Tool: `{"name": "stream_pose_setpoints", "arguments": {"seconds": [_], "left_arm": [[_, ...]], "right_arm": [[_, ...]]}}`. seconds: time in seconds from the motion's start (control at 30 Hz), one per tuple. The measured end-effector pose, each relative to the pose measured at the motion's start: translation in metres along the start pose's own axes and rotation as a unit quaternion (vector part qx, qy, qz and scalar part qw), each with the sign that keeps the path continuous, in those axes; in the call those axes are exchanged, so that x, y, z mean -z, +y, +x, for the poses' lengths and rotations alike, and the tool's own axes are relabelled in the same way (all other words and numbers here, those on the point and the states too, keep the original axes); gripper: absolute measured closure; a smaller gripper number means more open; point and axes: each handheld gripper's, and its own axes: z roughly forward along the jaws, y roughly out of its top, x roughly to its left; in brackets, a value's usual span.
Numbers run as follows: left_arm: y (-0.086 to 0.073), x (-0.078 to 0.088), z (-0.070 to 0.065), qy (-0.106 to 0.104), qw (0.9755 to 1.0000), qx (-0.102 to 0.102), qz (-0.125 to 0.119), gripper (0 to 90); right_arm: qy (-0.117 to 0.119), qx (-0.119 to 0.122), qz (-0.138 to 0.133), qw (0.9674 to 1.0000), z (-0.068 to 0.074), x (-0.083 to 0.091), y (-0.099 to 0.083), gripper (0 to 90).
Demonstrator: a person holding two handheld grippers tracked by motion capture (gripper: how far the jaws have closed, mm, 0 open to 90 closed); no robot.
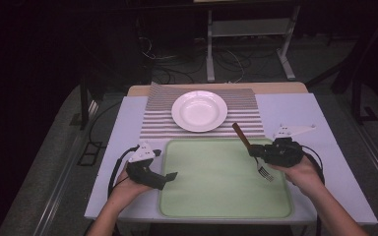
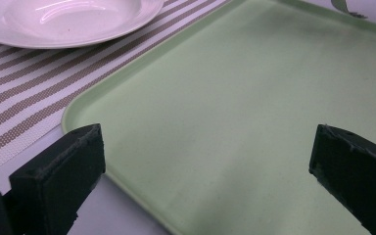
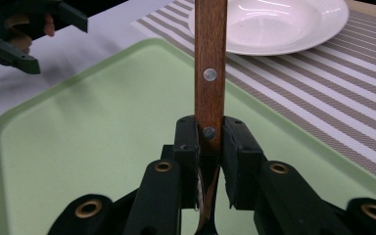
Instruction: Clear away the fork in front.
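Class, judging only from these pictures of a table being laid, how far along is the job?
Done: the white plate sits on the striped mat. In hand: the right hand-held gripper is shut on the fork by its wooden handle, above the green tray. Left: the fork is not yet set down, and the left hand-held gripper is open with nothing between its jaws.

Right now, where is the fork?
The fork is clamped in the right gripper, above the right part of the green tray, its wooden handle angled up toward the white plate.
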Motion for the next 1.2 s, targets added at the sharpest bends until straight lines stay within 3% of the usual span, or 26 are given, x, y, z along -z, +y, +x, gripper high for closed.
{"name": "stream_pose_setpoints", "arguments": {"seconds": [0.1, 0.23, 0.8, 1.2], "left_arm": [[0.004, -0.001, -0.002, -0.001, 1.0, 0.005, -0.007, 0.0], [0.013, -0.007, -0.006, 0.0, 1.0, -0.005, -0.008, 0.0], [0.058, -0.049, -0.014, -0.053, 0.9972, 0.013, -0.051, 0.2], [0.08, -0.08, -0.026, -0.089, 0.9943, 0.02, -0.054, 7.9]], "right_arm": [[0.005, 0.002, 0.001, 1.0, 0.005, -0.003, -0.001, 77.0], [0.012, 0.008, 0.008, 0.9999, 0.009, -0.01, -0.002, 77.0], [0.017, 0.006, 0.008, 0.9998, 0.011, -0.02, -0.002, 77.0], [0.016, 0.012, 0.004, 0.9998, 0.014, -0.023, 0.0, 77.0]]}}
